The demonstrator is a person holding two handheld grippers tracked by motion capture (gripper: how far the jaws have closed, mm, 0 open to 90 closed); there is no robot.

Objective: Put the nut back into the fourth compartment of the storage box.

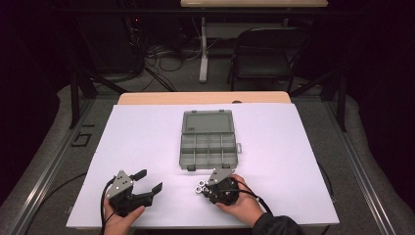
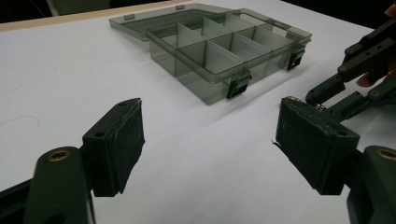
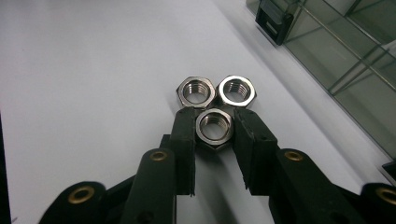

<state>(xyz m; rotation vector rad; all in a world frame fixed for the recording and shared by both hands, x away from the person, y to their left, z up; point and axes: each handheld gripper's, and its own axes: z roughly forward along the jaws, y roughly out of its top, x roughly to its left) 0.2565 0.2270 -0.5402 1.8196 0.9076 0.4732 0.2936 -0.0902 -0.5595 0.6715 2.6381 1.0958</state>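
The right gripper [image 3: 214,128] is closed on a steel hex nut [image 3: 214,127], one pad [image 3: 186,135] on each side of it, so the hold is on two opposite sides of the hexagon. The held nut lies flat on the white table [image 1: 147,147], just in front of the near edge of the open compartment box [image 1: 208,142] and close to the box's front latch [image 3: 273,16]. Two further nuts [image 3: 217,91] lie touching it on the side away from the gripper. The nut is judged small, rigid, dense for its size and smooth-faced; a grip on parallel flats should hold, whereas a grip across corners may slip. Whether the pads bear on true flats cannot be confirmed from the right gripper view. The nut has no long axis; its threaded bore points straight up from the table. The left gripper [image 1: 147,180] rests to the left of the box, its jaws spread wide and holding nothing.
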